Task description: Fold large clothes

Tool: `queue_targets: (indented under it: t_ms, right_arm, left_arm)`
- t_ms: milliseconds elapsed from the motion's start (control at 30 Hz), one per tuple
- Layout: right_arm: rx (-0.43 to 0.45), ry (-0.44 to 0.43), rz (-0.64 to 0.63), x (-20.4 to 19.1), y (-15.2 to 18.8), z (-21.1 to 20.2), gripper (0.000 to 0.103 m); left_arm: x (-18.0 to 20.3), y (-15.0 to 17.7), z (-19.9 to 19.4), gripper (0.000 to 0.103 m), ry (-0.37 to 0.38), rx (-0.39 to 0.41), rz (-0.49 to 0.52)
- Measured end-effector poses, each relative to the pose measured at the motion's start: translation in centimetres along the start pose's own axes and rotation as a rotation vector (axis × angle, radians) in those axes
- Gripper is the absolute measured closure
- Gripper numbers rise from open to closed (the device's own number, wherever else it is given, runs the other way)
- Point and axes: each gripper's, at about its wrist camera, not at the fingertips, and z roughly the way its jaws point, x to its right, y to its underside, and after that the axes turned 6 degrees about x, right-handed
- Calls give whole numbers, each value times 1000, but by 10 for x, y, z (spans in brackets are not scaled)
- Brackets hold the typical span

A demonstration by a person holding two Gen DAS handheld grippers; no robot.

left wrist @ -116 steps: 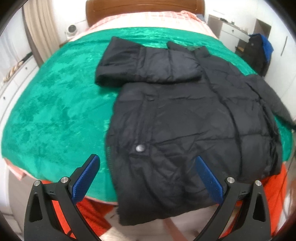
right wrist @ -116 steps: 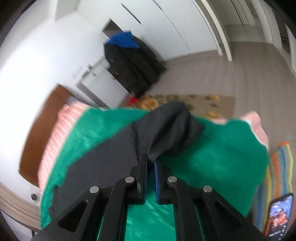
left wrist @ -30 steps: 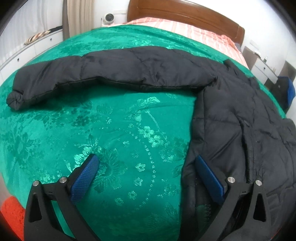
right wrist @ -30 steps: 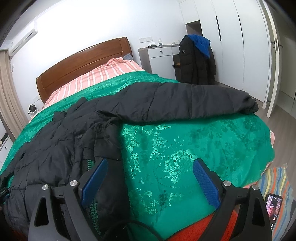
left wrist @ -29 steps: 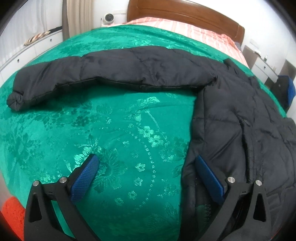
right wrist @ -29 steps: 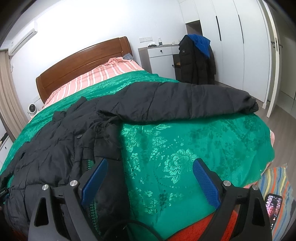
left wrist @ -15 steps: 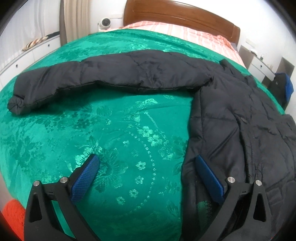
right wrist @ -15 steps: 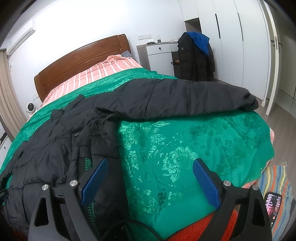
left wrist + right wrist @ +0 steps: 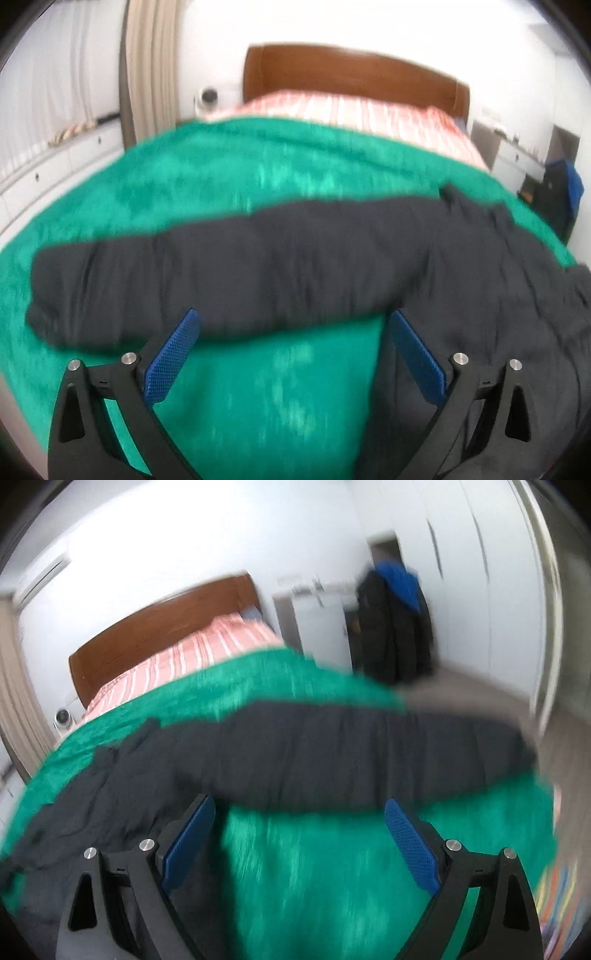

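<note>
both wrist views blur; black jacket (image 9: 295, 266) runs off frame.

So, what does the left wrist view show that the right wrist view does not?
Only the left wrist view shows the curtain and the jacket's left sleeve. Only the right wrist view shows the white wardrobe and the other sleeve. Both show the black jacket, green bedspread, wooden headboard, and an open gripper: left, right.
</note>
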Motion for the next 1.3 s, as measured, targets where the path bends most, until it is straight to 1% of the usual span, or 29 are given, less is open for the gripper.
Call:
queue_targets:
  t_ms: [33, 67, 100, 167, 200, 233, 267, 300, 333, 433, 600, 733, 1033, 1200, 1300]
  right_arm:
    - [12, 14, -37, -3, -6, 14, 5]
    - [-1, 41, -63, -5, -11, 37, 5]
    - [-14, 48, -63, -4, -13, 54, 5]
    - [-54, 47, -77, -2, -11, 91, 5]
    - [-76, 68, -91, -1, -8, 105, 5]
    - [-107, 93, -105, 3, -2, 120, 5]
    - [-165, 118, -98, 9, 9, 138, 5]
    - [-219, 113, -64, 15, 18, 151, 1]
    - [-245, 108, -47, 18, 21, 157, 0]
    - [-267, 115, -46, 18, 23, 162, 0]
    - [-299, 150, -96, 13, 22, 167, 0]
    - [-301, 147, -91, 16, 23, 168, 0]
    - [-302, 147, -92, 17, 24, 168, 0]
    - [-302, 148, -93, 18, 24, 168, 0]
    - [-303, 147, -93, 18, 24, 168, 0]
  left_arm:
    - [-1, -6, 9, 0, 7, 13, -9]
    - [-2, -10, 20, 0, 4, 13, -22]
    - [-4, -13, 32, 0, -4, 7, -34]
    - [-9, -14, 62, 0, -12, -40, -49]
    - [-13, -11, 79, 0, -27, -89, -52]
    - [-18, -4, 101, 0, -43, -167, -56]
    - [-20, 0, 111, 0, -40, -203, -58]
    - [-20, 3, 115, 0, -43, -208, -57]
    - [-17, 3, 114, 0, -62, -203, -39]
    - [-8, 6, 112, 0, -97, -197, 11]
    - [-16, 8, 113, 0, -59, -195, -31]
    - [-9, 8, 113, 0, -85, -186, -5]
    - [-10, 8, 115, 0, -77, -183, -14]
    - [-15, 9, 113, 0, -53, -171, -39]
    - [-14, 9, 113, 0, -56, -170, -36]
